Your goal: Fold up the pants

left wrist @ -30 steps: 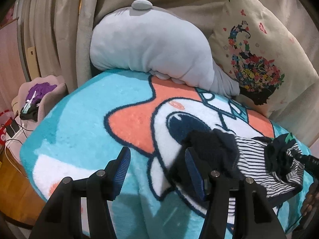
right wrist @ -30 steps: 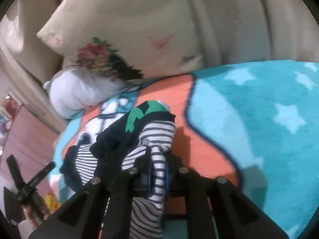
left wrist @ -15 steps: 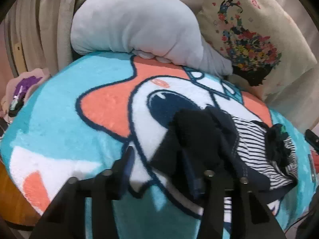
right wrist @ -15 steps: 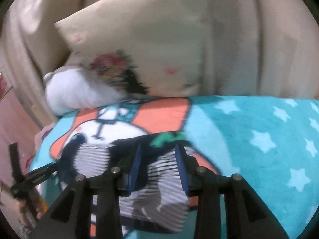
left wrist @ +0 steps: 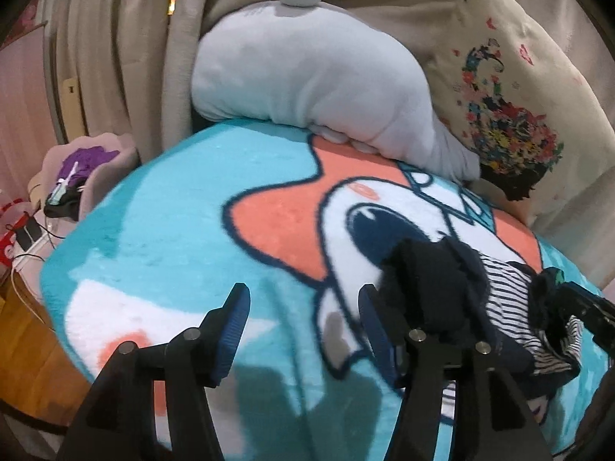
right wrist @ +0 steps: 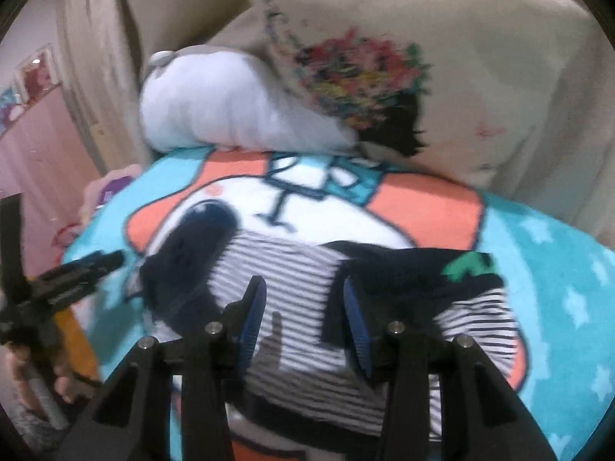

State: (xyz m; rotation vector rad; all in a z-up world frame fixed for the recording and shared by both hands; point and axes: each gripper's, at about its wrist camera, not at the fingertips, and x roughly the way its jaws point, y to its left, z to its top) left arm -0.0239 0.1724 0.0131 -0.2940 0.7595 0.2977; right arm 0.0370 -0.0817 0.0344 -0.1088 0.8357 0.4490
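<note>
The pants [right wrist: 292, 280] are navy with white-and-navy stripes and a green patch. They lie bunched on a teal, orange and white cartoon blanket [left wrist: 184, 199]. In the left wrist view they lie at the right [left wrist: 438, 288], next to my right finger. My left gripper [left wrist: 303, 326] is open and empty above the blanket, just left of the pants. My right gripper [right wrist: 303, 315] is open and empty, hovering over the striped part. The left gripper also shows in the right wrist view [right wrist: 73, 272] at the left edge of the pants.
A grey plush pillow [left wrist: 307, 77] and a cream cushion with a flower print [left wrist: 511, 88] lie at the back against beige curtains. A pink seat with purple cloth [left wrist: 80, 169] and cables stands off the blanket's left edge.
My right gripper has let go of the striped cloth, opened, and drawn back above the pants, which now lie spread flatter. My left gripper moved toward the pants, then drew back left.
</note>
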